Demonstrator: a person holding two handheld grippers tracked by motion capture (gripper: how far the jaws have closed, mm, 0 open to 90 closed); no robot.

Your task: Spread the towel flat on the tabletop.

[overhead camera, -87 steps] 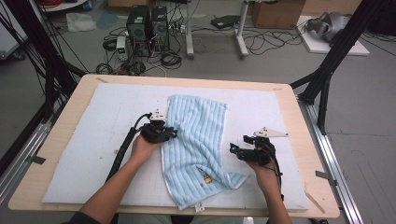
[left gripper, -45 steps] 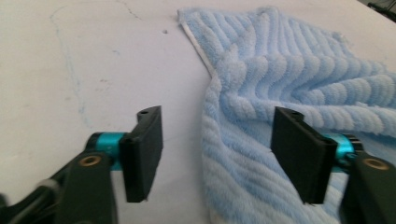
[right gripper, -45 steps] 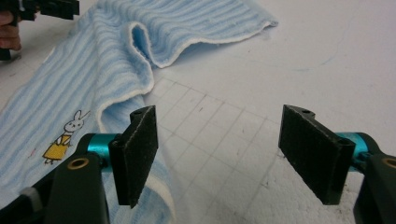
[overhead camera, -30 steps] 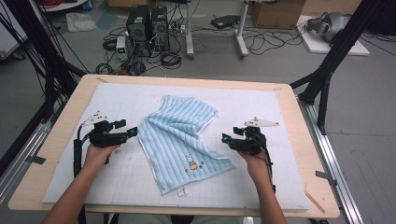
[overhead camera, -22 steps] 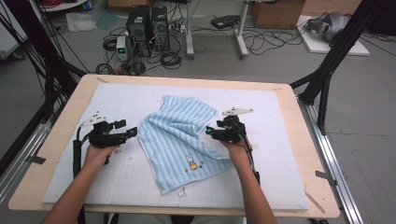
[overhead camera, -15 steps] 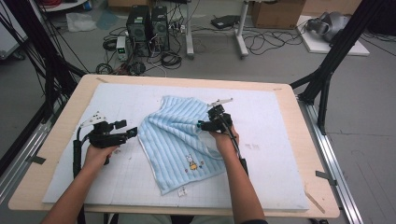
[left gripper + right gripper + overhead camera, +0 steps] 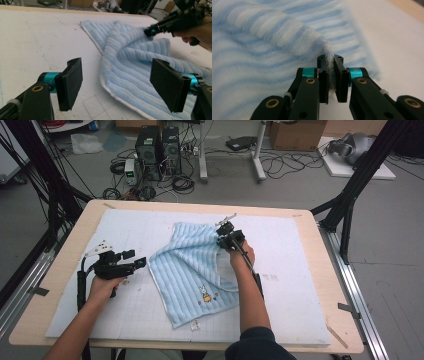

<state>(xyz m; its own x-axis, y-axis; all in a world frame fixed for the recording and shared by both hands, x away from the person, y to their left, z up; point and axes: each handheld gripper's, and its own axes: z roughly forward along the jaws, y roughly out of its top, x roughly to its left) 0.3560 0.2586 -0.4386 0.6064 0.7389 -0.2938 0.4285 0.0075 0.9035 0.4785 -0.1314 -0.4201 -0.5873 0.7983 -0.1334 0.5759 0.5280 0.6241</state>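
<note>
— On the white mat (image 7: 125, 320) that covers the wooden table (image 7: 65, 247), what do we have under our hands?

— We have a light blue striped towel (image 7: 192, 275) lying near the middle of the mat, rumpled along its far side and flatter toward us. A small embroidered figure (image 7: 204, 293) sits near its front edge, with a white tag (image 7: 195, 323) at the front corner.

— Where is our right gripper (image 7: 221, 239)?

— Over the far right part of the towel. In the right gripper view its two black jaws stand nearly together, pinching a fold of the towel's edge (image 7: 329, 62) between them, and the cloth rises to the pinch in a ridge. The rest of the towel in that view is blurred, so we cannot say how high the fold sits off the mat.

— And the left gripper (image 7: 142, 262)?

— We hold it just beside the towel's left edge, pointing toward it. In the left gripper view its jaws stand wide apart with nothing between them; the white-trimmed edge of the towel lies on the mat ahead, between the two pads (image 7: 71, 83). Farther off in that view, our right hand (image 7: 195, 30) and its gripper meet the raised fold.

— Anything else around?

— Beyond the table, computer towers (image 7: 159, 145) and loose cables (image 7: 280, 165) lie on the floor.
</note>
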